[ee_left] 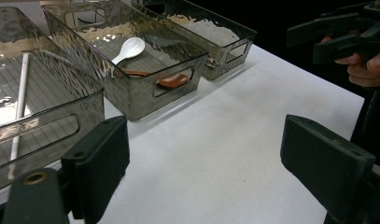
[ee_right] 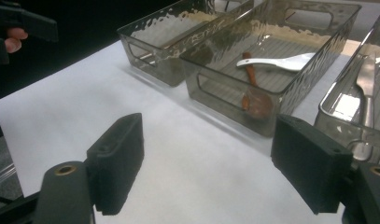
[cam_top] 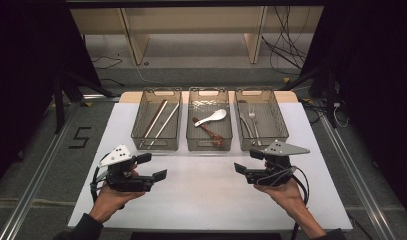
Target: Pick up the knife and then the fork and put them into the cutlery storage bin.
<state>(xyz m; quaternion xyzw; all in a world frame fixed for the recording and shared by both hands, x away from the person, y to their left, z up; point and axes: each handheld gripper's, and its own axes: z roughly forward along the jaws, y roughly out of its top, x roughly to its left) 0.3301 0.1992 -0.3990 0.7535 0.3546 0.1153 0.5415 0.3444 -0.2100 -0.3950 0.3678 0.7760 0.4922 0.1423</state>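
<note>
2 grippers gape (empty) before 3 bins

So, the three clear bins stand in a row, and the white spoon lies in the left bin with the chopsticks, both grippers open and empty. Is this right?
Not quite. The white spoon lies in the middle bin, beside a brown spoon, as the high view shows. The chopsticks have the left bin to themselves. The rest holds: three bins in a row, left gripper and right gripper both open and empty.

black two-jaw left gripper, right gripper; grey three-cornered plates, trailing black cables, dark sleeves
</note>
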